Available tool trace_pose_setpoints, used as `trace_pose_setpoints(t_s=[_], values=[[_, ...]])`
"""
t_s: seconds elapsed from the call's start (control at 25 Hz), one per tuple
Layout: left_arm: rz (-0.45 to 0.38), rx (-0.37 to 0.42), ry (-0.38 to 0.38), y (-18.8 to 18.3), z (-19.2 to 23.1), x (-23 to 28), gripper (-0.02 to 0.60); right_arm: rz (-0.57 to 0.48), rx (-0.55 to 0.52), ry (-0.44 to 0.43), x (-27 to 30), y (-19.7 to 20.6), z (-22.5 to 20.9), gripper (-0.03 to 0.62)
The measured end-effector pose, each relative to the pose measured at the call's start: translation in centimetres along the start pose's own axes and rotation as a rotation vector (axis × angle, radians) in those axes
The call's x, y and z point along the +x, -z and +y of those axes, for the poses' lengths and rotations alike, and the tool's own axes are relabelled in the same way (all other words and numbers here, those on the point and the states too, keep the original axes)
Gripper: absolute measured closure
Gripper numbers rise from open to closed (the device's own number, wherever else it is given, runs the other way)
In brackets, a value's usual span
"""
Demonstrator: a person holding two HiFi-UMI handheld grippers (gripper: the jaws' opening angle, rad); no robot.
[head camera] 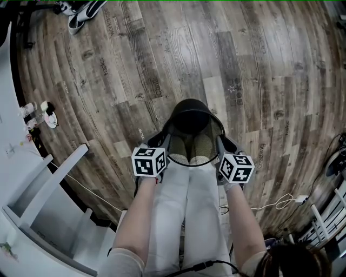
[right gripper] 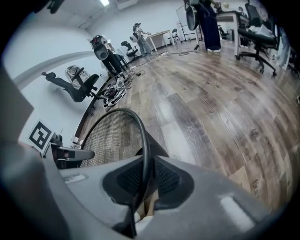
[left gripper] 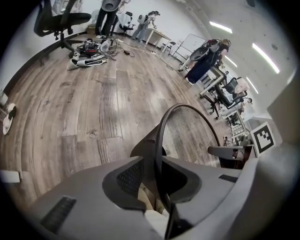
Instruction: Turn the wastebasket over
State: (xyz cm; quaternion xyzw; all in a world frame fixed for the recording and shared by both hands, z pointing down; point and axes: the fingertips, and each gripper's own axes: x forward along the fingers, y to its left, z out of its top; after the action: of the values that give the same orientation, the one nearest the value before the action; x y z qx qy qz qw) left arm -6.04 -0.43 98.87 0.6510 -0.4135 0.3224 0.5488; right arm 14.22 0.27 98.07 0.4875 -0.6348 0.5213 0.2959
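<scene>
A black mesh wastebasket (head camera: pixel 190 116) stands upright on the wood floor, just in front of my knees. My left gripper (head camera: pixel 165 142) straddles its rim on the left side. In the left gripper view the rim (left gripper: pixel 159 140) runs between the jaws of that gripper (left gripper: pixel 157 176), and a slit of light still shows beside it. My right gripper (head camera: pixel 220 142) is at the opposite side of the rim. Seen in the right gripper view, that gripper (right gripper: pixel 144 180) has its pads tight against the rim (right gripper: pixel 145 140). Each gripper sees the other across the basket's mouth.
The wearer's legs in white trousers (head camera: pixel 186 205) sit right behind the basket. A white desk frame (head camera: pixel 38 200) stands at the left, and a white cable (head camera: pixel 275 204) lies on the floor at the right. Shoes (head camera: pixel 81 11) and office chairs (left gripper: pixel 61 21) are farther off.
</scene>
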Motion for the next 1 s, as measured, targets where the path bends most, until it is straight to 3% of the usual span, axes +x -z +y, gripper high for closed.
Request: trace_pose_setpoints(t_s=[0.24, 0.76, 1.0], values=[[-0.04, -0.058, 0.003, -0.2, -0.4, -0.3, 0.541, -0.006, -0.009, 0.012, -0.2, -0.2, -0.1, 0.568], [-0.058, 0.0, 0.031, -5.3, -4.4, -5.0, 0.541, -0.076, 0.017, -0.002, -5.7, -5.1, 1.4, 0.565], [-0.07, -0.013, 0.036, -7.1, -6.9, -9.0, 0.541, -0.08, 0.008, -0.005, -9.9, -7.8, 2.9, 0.563]])
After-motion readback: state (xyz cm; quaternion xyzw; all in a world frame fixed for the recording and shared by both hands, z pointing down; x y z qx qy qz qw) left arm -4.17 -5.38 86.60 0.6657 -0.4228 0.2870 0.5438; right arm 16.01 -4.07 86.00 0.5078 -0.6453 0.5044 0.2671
